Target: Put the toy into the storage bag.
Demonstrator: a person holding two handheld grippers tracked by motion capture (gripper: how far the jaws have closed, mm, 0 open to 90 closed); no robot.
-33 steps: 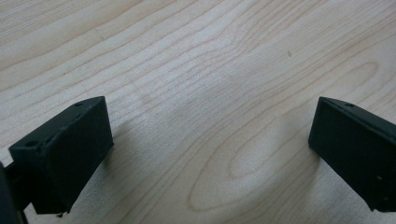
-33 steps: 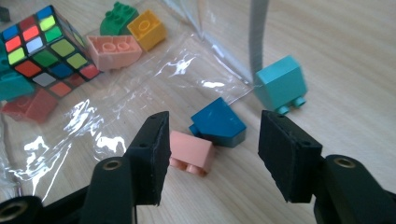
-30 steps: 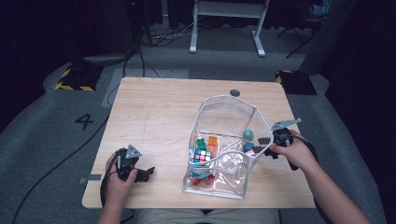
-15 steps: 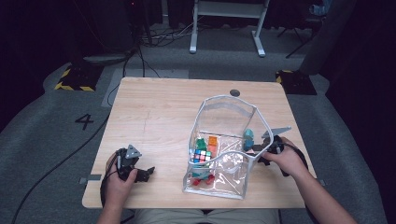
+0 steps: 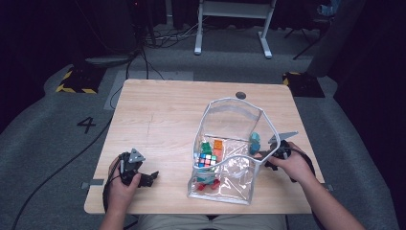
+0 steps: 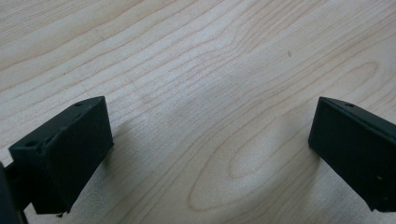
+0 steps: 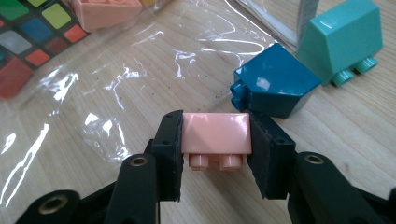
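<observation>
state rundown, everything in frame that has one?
right tool: just been closing, now shut on the pink brick
pink brick: clamped between the pads, studs toward the camera
left tool: open, nothing between, resting low over the table
clear bag: open at the top, partly filled
puzzle cube: inside the bag, scrambled
dark blue brick: loose, on its side
teal brick: loose, tipped

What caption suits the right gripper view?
Right gripper closed on a pink brick beside the clear bag.
</observation>
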